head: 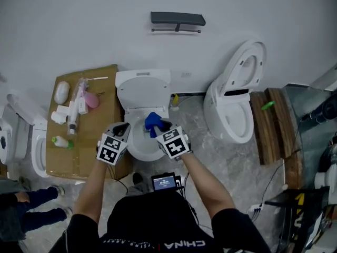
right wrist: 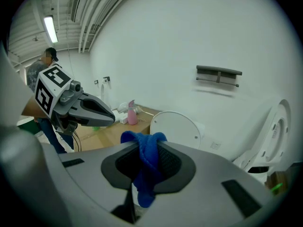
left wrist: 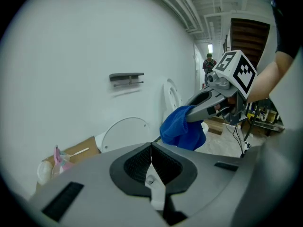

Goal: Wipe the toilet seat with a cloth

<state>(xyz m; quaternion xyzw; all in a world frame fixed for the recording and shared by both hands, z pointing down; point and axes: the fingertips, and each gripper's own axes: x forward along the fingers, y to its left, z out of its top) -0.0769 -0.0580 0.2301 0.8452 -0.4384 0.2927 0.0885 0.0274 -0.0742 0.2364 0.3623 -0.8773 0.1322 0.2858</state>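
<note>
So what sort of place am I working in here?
Probably a mock-up or workshop space, not a home bathroom: a white ceramic toilet with raised lid and a second white toilet share one bare white wall, beside a brown cardboard box topped with bottles.

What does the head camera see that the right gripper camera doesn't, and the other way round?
Only the head view: the open toilet bowl from above, the wooden planks and the small screen at the wearer's chest.

Only the right gripper view: the ceiling light and a person standing far off.

Both: the blue cloth pinched in the right gripper, the left gripper, the raised toilet lid, the grey wall rack and the cardboard box.
</note>
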